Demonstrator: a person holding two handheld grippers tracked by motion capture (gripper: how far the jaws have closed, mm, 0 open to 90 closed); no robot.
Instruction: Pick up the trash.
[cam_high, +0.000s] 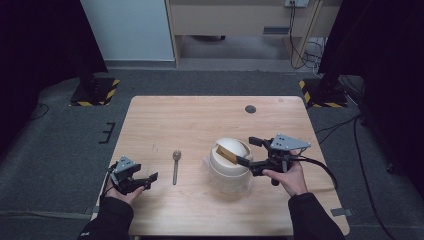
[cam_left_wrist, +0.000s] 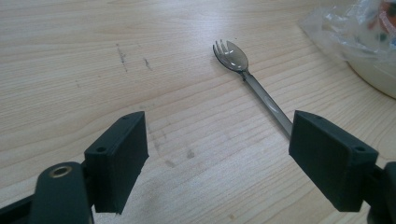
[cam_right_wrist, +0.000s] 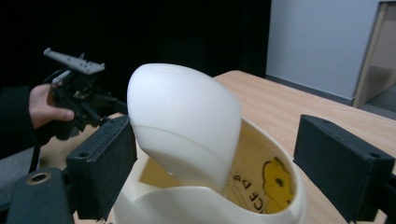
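A grey plastic spork (cam_high: 175, 165) lies on the wooden table (cam_high: 190, 120), tines pointing away from me. In the left gripper view the spork (cam_left_wrist: 252, 84) runs under the right jaw. My left gripper (cam_high: 149, 181) (cam_left_wrist: 219, 149) rests open near the front left edge, with nothing between its jaws. A white bowl (cam_high: 229, 162) (cam_right_wrist: 261, 205) with yellow print inside sits on crumpled clear plastic (cam_high: 207, 165) (cam_left_wrist: 345, 28). A white rounded shell (cam_right_wrist: 184, 123) leans tilted in its mouth. My right gripper (cam_high: 248, 151) (cam_right_wrist: 219, 158) is open, its jaws standing either side of the bowl's right part.
A round dark cable hole (cam_high: 250, 109) sits at the table's far middle. Bare wood stretches across the back and left of the table. Black stand bases with hazard stripes (cam_high: 95, 91) (cam_high: 322, 92) flank the far corners on the floor.
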